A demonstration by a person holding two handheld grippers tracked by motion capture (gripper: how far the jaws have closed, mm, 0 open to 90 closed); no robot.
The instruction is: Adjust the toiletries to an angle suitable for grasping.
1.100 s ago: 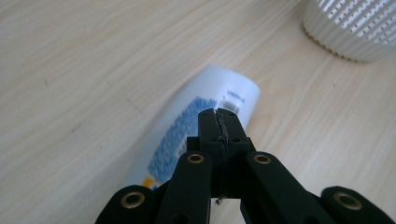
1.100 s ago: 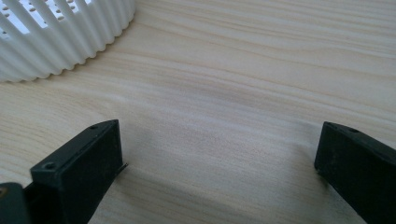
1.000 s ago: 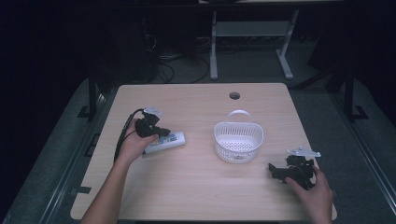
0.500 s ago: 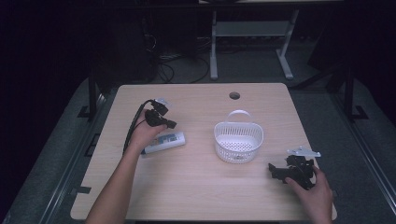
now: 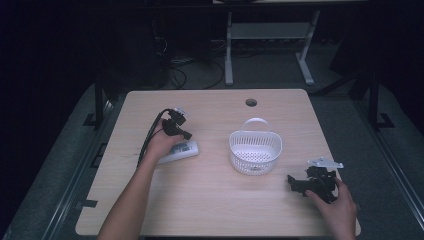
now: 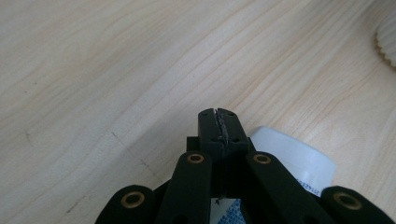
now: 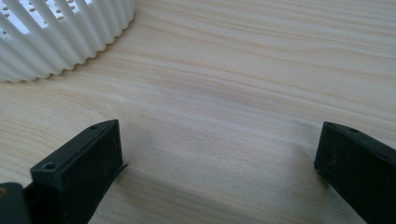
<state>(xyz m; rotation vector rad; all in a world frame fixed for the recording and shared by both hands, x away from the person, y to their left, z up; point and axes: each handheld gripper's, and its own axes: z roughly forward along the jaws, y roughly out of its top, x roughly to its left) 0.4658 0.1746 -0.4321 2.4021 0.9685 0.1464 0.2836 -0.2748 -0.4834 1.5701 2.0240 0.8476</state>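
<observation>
A white bottle (image 5: 181, 150) with a blue printed label lies on its side on the wooden table (image 5: 215, 205), left of middle. My left gripper (image 5: 184, 131) hovers just over the bottle's far end, its jaws shut with nothing between them. In the left gripper view the closed tips (image 6: 218, 117) sit above the bottle's white end (image 6: 299, 161). A white slatted basket (image 5: 255, 152) with a handle stands right of centre. My right gripper (image 5: 294, 182) rests low near the front right corner, open, with only bare wood between its jaws (image 7: 219, 154).
The basket wall (image 7: 56, 37) lies ahead and left of the right gripper, and its rim (image 6: 387, 42) shows far right in the left gripper view. A cable hole (image 5: 251, 102) sits near the table's far edge. Dark floor and desk legs lie beyond.
My left gripper has shifted to the right and slightly lower, over the bottle, still shut. The right gripper, basket and bottle have stayed put.
</observation>
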